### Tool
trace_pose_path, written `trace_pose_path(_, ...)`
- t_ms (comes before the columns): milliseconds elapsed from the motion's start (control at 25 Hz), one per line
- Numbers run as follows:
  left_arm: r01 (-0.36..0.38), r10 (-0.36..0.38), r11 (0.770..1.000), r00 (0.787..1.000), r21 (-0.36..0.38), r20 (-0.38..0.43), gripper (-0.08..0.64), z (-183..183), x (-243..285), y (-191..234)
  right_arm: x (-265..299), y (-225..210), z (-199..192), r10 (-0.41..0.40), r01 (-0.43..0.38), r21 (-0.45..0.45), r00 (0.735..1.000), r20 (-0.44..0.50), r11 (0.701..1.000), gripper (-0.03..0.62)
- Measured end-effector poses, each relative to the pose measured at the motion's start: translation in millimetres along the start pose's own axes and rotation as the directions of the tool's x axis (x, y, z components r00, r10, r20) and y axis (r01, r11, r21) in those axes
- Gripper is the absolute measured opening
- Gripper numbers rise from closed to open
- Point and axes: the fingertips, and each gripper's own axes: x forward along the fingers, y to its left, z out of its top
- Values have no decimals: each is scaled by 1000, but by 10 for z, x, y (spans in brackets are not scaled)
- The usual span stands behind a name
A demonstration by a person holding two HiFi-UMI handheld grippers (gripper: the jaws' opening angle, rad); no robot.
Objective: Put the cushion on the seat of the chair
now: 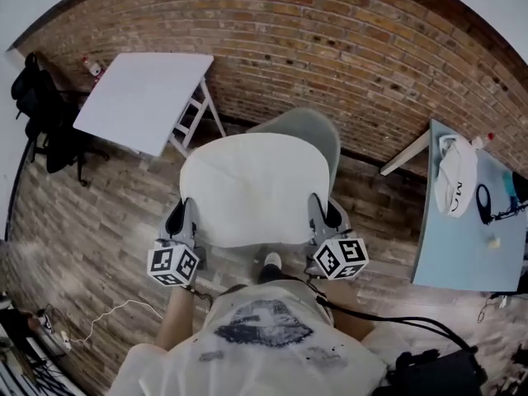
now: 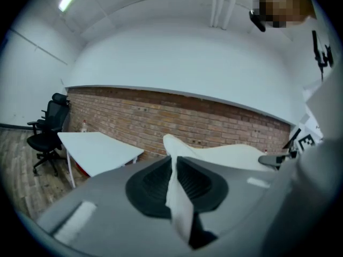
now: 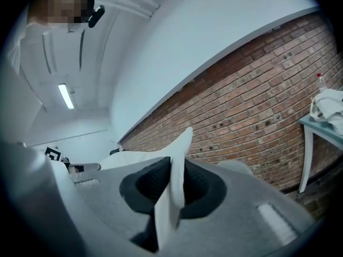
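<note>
Before the brick wall (image 1: 330, 48) stands the grey chair (image 1: 318, 134), mostly hidden by the white cushion (image 1: 256, 188) held flat over it. The left gripper (image 1: 182, 219) is clenched on the cushion's left edge, the right gripper (image 1: 323, 214) on its right edge. This looks like the carrying step. Next, the cushion needs lowering squarely onto the seat, then both grips let go.

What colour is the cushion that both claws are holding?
The cushion is plain white, perhaps slightly off-white. The head view shows it best.
</note>
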Motion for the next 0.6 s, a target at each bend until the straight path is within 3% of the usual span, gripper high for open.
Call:
trace_pose_path(280, 135, -132, 990, 989, 35, -64, 23, 90, 908, -271, 68, -494, 178, -146, 146, 29, 989, 26, 989, 48)
trace_pose_path(600, 329, -318, 943, 936, 51, -150, 23, 5, 1760, -611, -8, -904, 211, -353, 350, 60, 934, 51, 935, 48)
